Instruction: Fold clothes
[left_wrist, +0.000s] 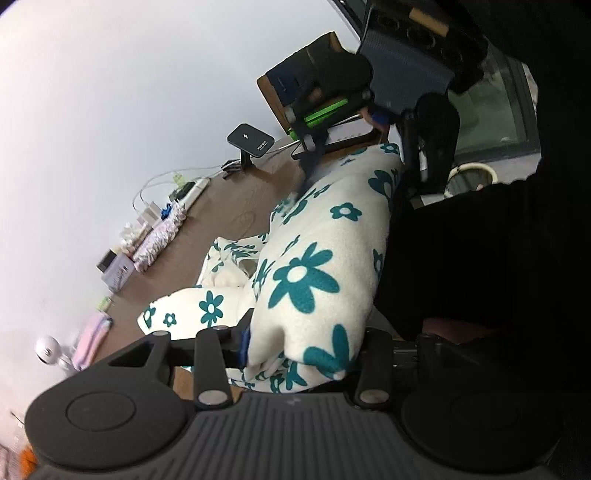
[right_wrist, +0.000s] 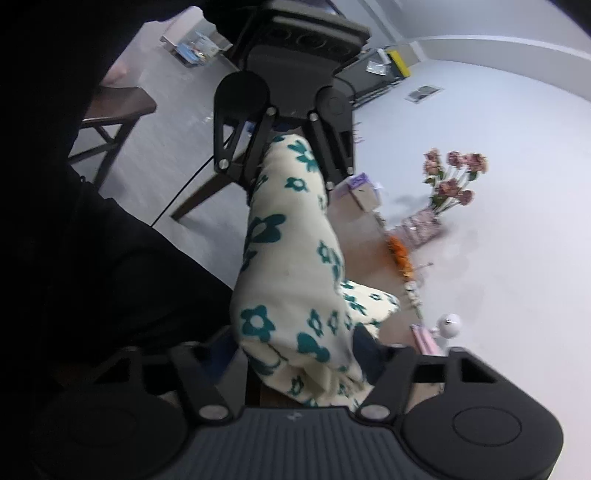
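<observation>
A cream fleece garment with teal flowers (left_wrist: 314, 258) hangs as a thick folded roll between both grippers, above the wooden table (left_wrist: 229, 206). In the left wrist view my left gripper (left_wrist: 303, 347) is shut on the near end of the roll, which bulges between its fingers. My right gripper (left_wrist: 354, 166) holds the far end there. The right wrist view shows the same garment (right_wrist: 291, 266) from the other side. My right gripper (right_wrist: 299, 350) is clamped on its near end and the left gripper (right_wrist: 291, 162) on the far end. A loose part of the garment (right_wrist: 373, 302) lies on the table.
Along the table's wall edge stand a charger stand (left_wrist: 251, 140), a power strip (left_wrist: 192, 188), a small box (left_wrist: 118, 269), pink cloths (left_wrist: 92, 336) and a white camera (right_wrist: 448, 325). Dried flowers in a vase (right_wrist: 454, 173) and a chair (right_wrist: 114, 107) are nearby. The person's dark sleeve (left_wrist: 461, 258) is close.
</observation>
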